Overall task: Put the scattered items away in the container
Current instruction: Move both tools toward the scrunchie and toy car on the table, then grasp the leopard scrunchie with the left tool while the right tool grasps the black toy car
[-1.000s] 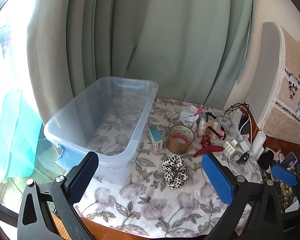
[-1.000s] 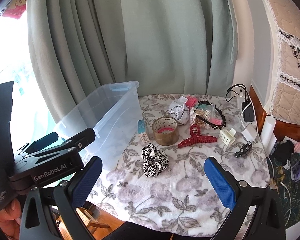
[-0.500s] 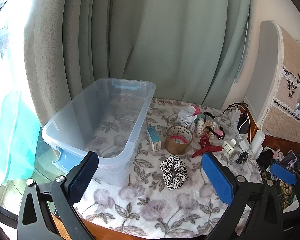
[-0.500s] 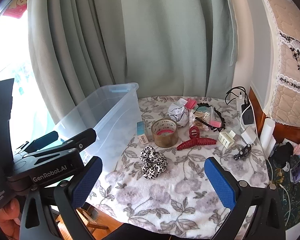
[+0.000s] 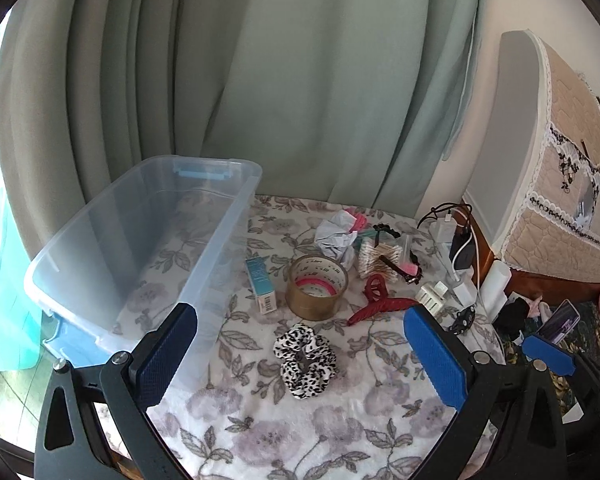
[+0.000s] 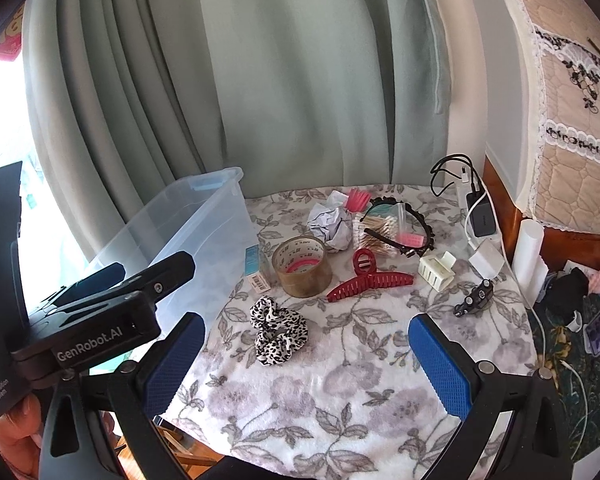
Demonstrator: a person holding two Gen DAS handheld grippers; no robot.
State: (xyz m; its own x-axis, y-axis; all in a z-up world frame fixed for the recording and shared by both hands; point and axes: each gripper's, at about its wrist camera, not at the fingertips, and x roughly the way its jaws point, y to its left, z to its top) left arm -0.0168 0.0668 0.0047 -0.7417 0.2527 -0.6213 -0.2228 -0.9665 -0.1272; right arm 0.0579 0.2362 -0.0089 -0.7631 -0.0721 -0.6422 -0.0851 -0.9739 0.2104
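Note:
A clear plastic bin (image 5: 112, 264) (image 6: 188, 232) with blue handles stands empty on the left of a floral-covered table (image 5: 340, 420). Scattered to its right lie a leopard-print scrunchie (image 5: 305, 356) (image 6: 278, 330), a brown tape roll (image 5: 317, 292) (image 6: 302, 266), a teal box (image 5: 261, 284), a red claw clip (image 5: 380, 300) (image 6: 370, 278), crumpled paper (image 5: 336, 236) and a bag of cotton swabs (image 6: 380, 230). My left gripper (image 5: 300, 360) is open, held above the table's near edge short of the scrunchie. My right gripper (image 6: 306, 368) is open too, nothing between its fingers.
Green curtains hang behind the table. At the right edge sit a cream clip (image 6: 436, 270), a small black clip (image 6: 474, 300), chargers and cables (image 6: 478, 216) and a white roll (image 6: 530, 254). A phone (image 5: 560, 322) lies lower right. The left gripper's body (image 6: 92, 320) fills the right view's left.
Both grippers have drifted slightly; the table items sit a little lower and nearer in both views. Nothing on the table moved, and both grippers stayed open.

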